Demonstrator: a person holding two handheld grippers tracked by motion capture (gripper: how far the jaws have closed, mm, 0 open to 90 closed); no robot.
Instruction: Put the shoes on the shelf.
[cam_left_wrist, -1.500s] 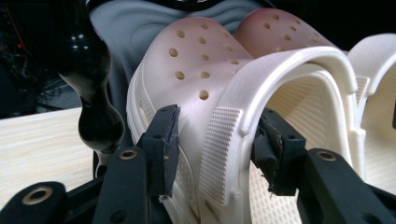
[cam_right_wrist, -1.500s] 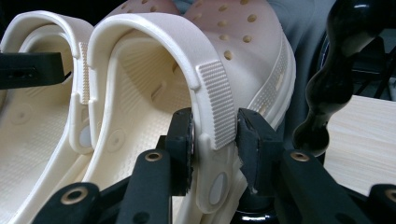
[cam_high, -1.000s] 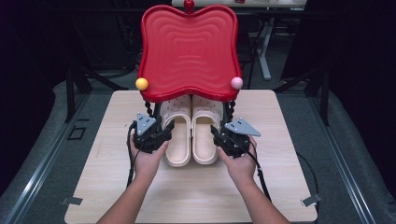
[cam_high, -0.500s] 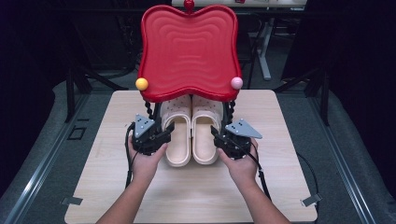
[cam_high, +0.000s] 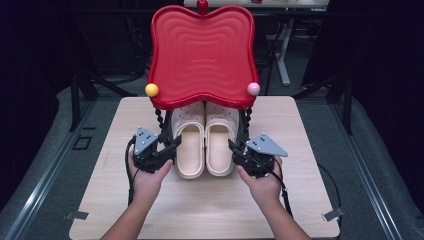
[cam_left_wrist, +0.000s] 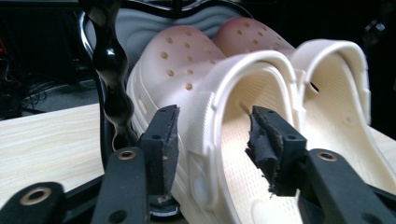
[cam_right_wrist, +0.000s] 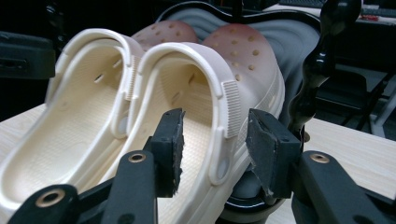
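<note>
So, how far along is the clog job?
Done: the left gripper straddles the left clog's outer wall, the right gripper the right clog's. In hand: left jaws just closed a little, right opened slightly; no pad presses. Remaining: gripping; toes sit under the red tray.

Two cream clogs (cam_high: 205, 142) sit side by side on the bench (cam_high: 100, 200), toes under a red tray (cam_high: 202, 55). The left tool (cam_high: 167, 150) and the right tool (cam_high: 239, 151) flank their heels.

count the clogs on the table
2. The left clog and the right clog sit side by side at the table's middle, toes under the red stand. Nothing suggests more hidden behind.
</note>
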